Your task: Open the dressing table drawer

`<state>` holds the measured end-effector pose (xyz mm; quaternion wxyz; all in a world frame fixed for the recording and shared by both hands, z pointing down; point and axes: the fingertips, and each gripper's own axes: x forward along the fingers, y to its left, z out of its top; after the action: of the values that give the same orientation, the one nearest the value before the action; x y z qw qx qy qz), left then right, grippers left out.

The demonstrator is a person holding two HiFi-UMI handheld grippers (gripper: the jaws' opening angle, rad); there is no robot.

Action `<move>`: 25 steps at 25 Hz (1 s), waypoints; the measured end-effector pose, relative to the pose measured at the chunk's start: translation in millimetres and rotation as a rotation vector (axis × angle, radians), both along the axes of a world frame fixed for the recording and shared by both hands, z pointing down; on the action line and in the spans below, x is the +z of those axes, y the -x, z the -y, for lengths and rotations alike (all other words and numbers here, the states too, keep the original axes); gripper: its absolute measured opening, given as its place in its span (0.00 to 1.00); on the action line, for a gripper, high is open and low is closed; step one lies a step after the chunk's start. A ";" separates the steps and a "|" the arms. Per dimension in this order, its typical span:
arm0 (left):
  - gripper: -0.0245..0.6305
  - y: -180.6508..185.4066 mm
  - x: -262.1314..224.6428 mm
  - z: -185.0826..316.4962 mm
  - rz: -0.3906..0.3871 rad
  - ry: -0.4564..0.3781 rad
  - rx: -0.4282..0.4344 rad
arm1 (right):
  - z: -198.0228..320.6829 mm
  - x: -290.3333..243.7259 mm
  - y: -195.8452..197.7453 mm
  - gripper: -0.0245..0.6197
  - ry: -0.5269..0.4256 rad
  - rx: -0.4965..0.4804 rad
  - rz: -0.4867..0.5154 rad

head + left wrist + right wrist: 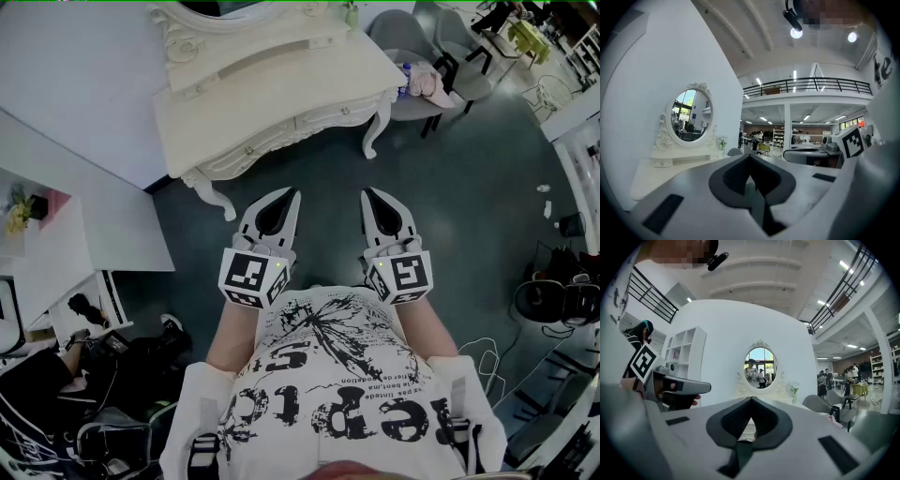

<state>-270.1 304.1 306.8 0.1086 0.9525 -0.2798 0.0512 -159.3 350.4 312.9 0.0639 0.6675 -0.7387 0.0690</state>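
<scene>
The fingers (251, 221) of the left gripper (292, 193) are pressed together with nothing between them, and those of the right gripper (367, 193) are likewise closed and empty. Both grippers are held side by side, near the person's chest, above the dark floor (459, 187). The cream dressing table (272, 94) is set farther off and slightly left, well apart from both grippers, with its drawer (330, 117) shut and a grey chair (405, 47) at its right end.

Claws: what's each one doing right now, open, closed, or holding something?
Left claw: closed, holding nothing.
Right claw: closed, holding nothing.
</scene>
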 end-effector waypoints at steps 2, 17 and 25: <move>0.06 -0.1 0.5 1.9 0.000 0.000 0.003 | 1.9 1.3 0.1 0.06 0.002 0.000 0.005; 0.06 -7.7 13.7 10.5 -0.008 0.041 0.018 | 16.5 6.6 -19.2 0.06 0.027 0.054 0.038; 0.06 -32.1 23.5 35.5 0.012 0.039 -0.024 | 40.9 30.3 -45.1 0.06 0.048 0.011 0.042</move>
<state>-238.0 268.6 330.3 0.1262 0.9464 -0.2909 0.0610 -114.2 309.6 343.3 0.0642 0.6681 -0.7344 0.1008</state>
